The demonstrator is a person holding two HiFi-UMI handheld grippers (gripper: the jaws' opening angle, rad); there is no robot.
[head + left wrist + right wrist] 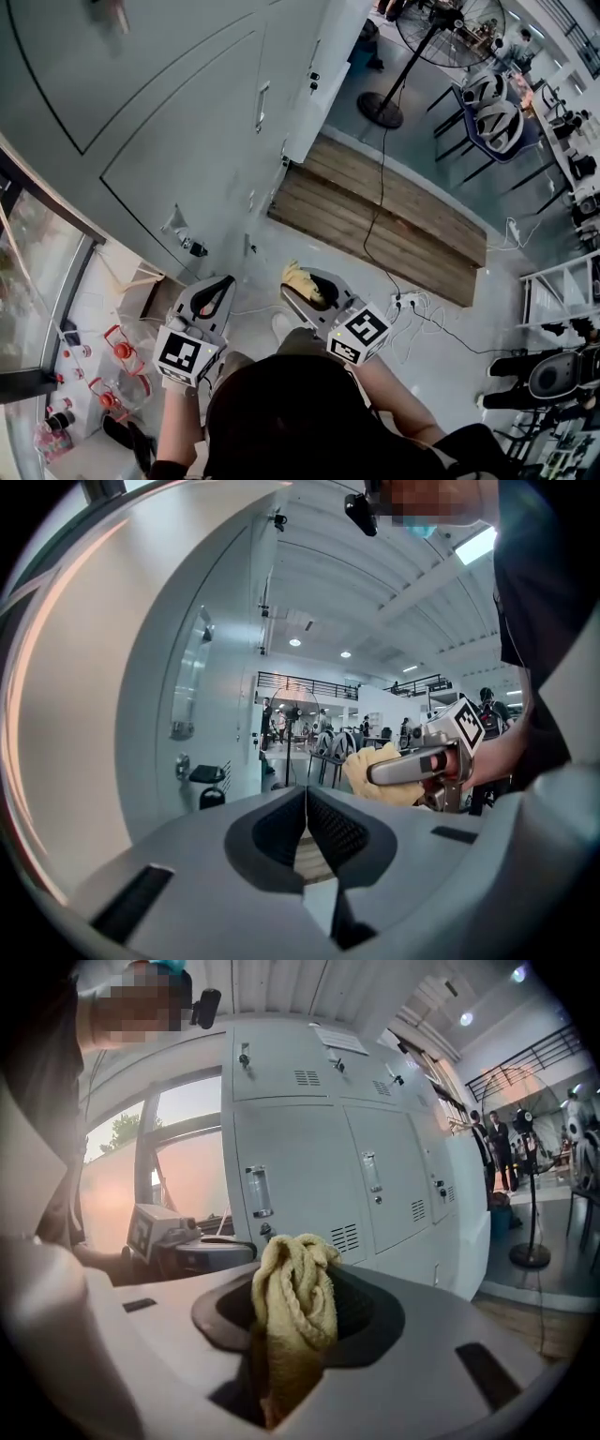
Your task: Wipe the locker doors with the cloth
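Wooden platform (328, 197) — pedestal fan (380, 110) beyond, chairs (492, 117) near fan.

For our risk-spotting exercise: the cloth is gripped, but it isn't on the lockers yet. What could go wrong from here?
1. The cloth sits as a narrow wad in the right gripper. Pressed against a locker door, the hard jaw edges might scrape it, or the cloth might pull out.
2. The handles stick out from the doors and could snag the cloth.
3. A cable trails across the floor near the person's feet, so it could trip them.
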